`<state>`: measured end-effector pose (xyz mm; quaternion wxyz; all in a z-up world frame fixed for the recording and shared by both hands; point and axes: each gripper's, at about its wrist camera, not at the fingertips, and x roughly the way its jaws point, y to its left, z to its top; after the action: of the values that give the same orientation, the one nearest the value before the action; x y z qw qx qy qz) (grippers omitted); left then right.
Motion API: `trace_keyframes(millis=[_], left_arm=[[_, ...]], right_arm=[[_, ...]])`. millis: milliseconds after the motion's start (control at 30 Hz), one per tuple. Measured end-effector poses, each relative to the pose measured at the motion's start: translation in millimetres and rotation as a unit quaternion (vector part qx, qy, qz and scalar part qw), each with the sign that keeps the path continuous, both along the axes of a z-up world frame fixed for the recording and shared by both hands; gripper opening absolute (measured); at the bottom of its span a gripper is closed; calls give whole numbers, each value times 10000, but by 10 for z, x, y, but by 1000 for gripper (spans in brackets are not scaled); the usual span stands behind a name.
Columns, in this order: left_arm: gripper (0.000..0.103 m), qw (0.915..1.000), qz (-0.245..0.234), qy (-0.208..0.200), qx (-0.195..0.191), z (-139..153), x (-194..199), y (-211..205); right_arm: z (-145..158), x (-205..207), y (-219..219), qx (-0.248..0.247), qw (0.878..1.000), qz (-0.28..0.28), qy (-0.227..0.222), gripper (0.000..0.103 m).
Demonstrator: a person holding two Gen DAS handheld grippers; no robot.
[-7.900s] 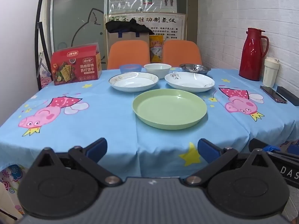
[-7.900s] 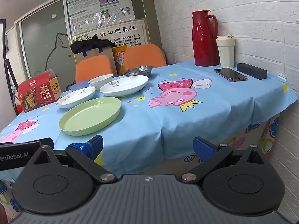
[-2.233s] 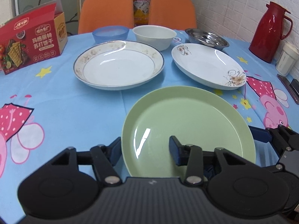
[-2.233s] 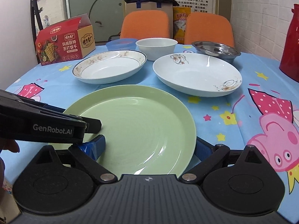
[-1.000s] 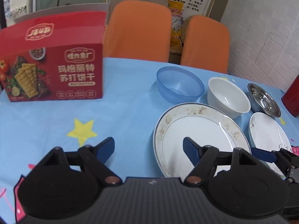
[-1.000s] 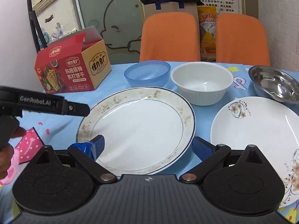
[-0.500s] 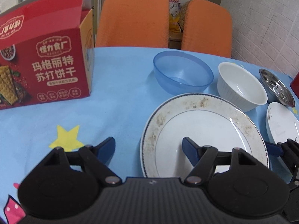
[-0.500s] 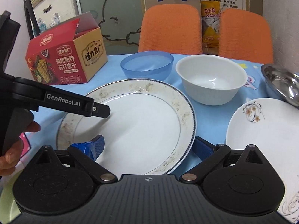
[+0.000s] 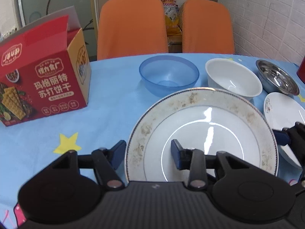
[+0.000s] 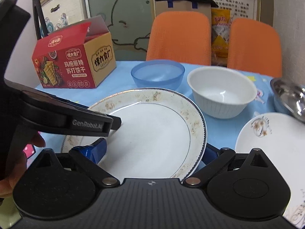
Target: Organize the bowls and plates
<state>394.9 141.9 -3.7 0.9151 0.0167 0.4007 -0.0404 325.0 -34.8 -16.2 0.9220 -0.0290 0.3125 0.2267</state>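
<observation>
Plate [image 9: 202,131] between both spread claws

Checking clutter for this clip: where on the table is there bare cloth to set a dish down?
Bare tablecloth lies between the red cracker box and the patterned plate, reaching forward past the yellow star. The right side is crowded: blue bowl, white bowl, steel bowl and second white plate sit close together behind and beside the patterned plate.
</observation>
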Motion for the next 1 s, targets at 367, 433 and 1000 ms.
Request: trace_keyframes(millis=[367, 433, 1000], left_arm=[[45, 9992, -240, -197, -244, 246, -117, -122], [58, 9996, -106, -254, -63, 249, -128, -42], [69, 9987, -300, 85, -406, -172, -108, 363]], right_arm=[[-176, 68, -43, 150, 9987, 72, 476, 86], [-162, 59, -59, 130, 9991, 70, 399, 86], [-232, -39, -72, -142, 9997, 171, 137, 89]])
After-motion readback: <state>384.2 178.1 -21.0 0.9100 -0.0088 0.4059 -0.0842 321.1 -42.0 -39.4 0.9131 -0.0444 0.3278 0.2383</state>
